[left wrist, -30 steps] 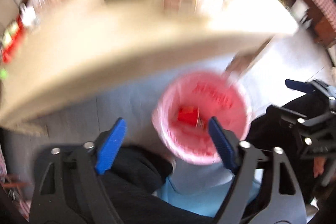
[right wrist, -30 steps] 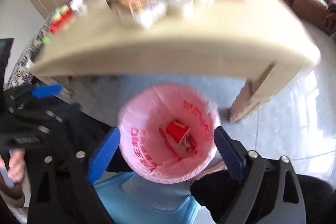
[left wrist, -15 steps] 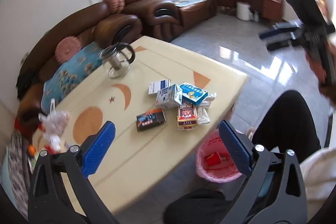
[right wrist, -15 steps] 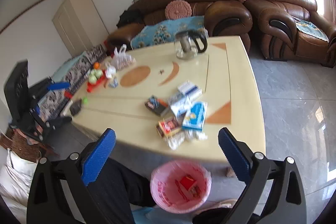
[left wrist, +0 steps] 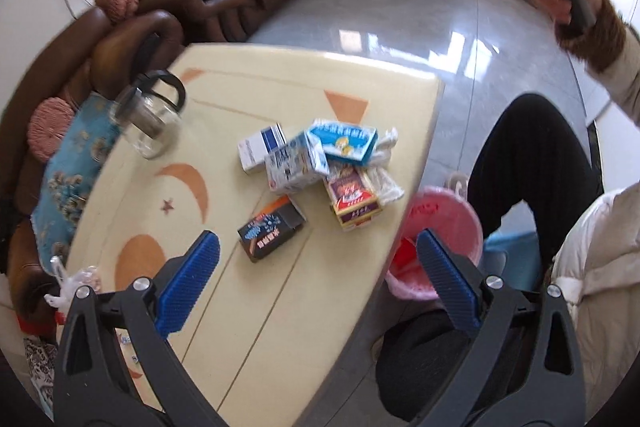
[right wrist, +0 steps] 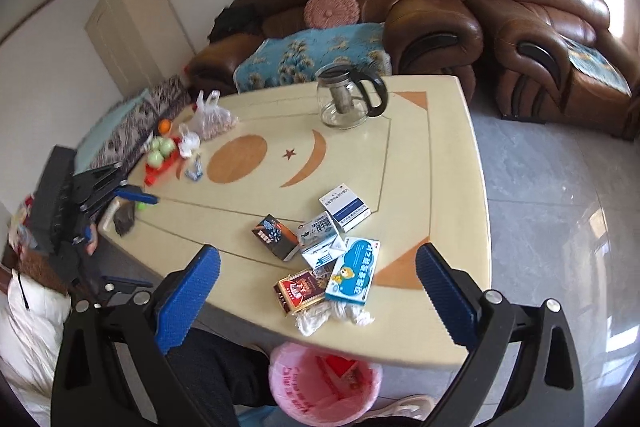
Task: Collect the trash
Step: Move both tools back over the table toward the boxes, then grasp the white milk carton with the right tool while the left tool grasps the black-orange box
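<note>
While both grippers are hovering above the cream worktop, the scene is reading as follows.
Left gripper: its blue-padded jaws are standing spread wide after just opening further, nothing between them.
Right gripper: its jaws are likewise standing spread wide after just opening further, gripping nothing.
Trash pile: a dark rectangular box with orange print, a white-and-blue milk carton, a white box with a blue band, a light-blue flat box with a cartoon figure, a red-and-gold pack and crumpled clear wrappers are lying clustered near the worktop's near edge.
Bin: a round bin lined with a pink plastic bag is standing on the floor just below that edge, something red lying inside.
Elsewhere: a glass teapot with a black handle is sitting well apart from the pile.
</note>
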